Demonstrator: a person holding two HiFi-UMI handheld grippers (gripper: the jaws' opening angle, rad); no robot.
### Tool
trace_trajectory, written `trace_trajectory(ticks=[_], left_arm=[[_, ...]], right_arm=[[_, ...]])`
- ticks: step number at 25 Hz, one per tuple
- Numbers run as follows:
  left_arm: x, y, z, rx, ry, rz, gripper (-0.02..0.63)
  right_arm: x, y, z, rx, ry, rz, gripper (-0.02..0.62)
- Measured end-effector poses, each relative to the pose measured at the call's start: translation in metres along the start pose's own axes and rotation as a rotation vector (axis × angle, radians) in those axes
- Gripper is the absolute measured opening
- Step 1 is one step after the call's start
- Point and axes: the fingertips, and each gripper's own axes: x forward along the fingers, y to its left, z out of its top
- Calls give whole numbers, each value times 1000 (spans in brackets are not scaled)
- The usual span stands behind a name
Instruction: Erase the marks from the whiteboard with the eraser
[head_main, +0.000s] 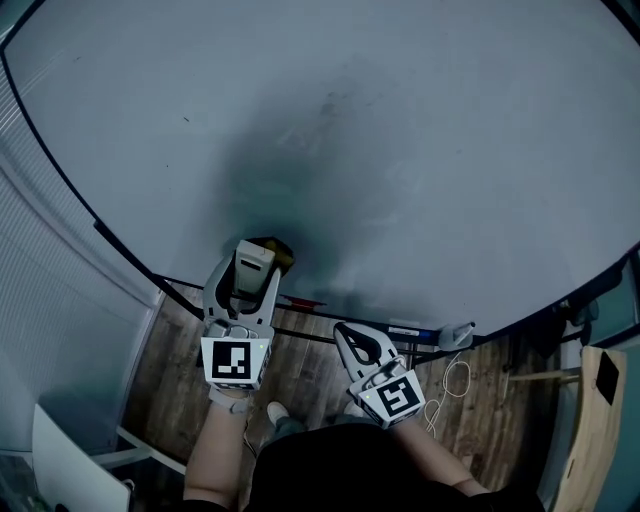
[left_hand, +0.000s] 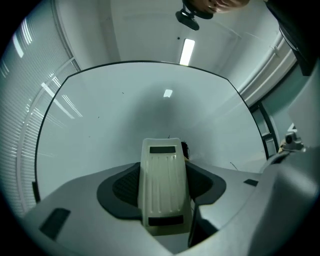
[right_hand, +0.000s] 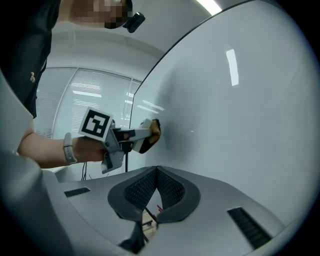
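Note:
The whiteboard (head_main: 400, 150) fills the head view, with faint grey smudges (head_main: 325, 105) near its middle. My left gripper (head_main: 252, 272) is shut on the cream eraser (head_main: 257, 259), whose far end presses against the board's lower part. In the left gripper view the eraser (left_hand: 162, 185) stands between the dark pads, facing the whiteboard (left_hand: 115, 115). My right gripper (head_main: 352, 343) hangs shut and empty just below the board's bottom edge. In the right gripper view its closed jaws (right_hand: 156, 175) point along the whiteboard (right_hand: 240, 115), with the left gripper (right_hand: 125, 136) and eraser (right_hand: 151, 131) beyond.
A ledge under the board carries a red marker (head_main: 300, 300) and a spray bottle (head_main: 456, 335). A white cord (head_main: 456, 378) dangles over the wooden floor (head_main: 180, 370). Window blinds (head_main: 40, 290) run along the left, and a wooden panel (head_main: 598, 430) stands at right.

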Motion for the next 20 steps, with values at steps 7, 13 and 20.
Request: trace_trajectory(ticks=[7,13,20], left_arm=[[-59,-24,-50,-21,141,-17,259],[-99,-26,-73,-43,211,32,259],[-125,-21,-93,16,270,36,259]], right_arm=[[10,15,-10,-8,30,86,28],[21,24,-25,4,67,149,28],[31,29,-42,7,90,188,29]])
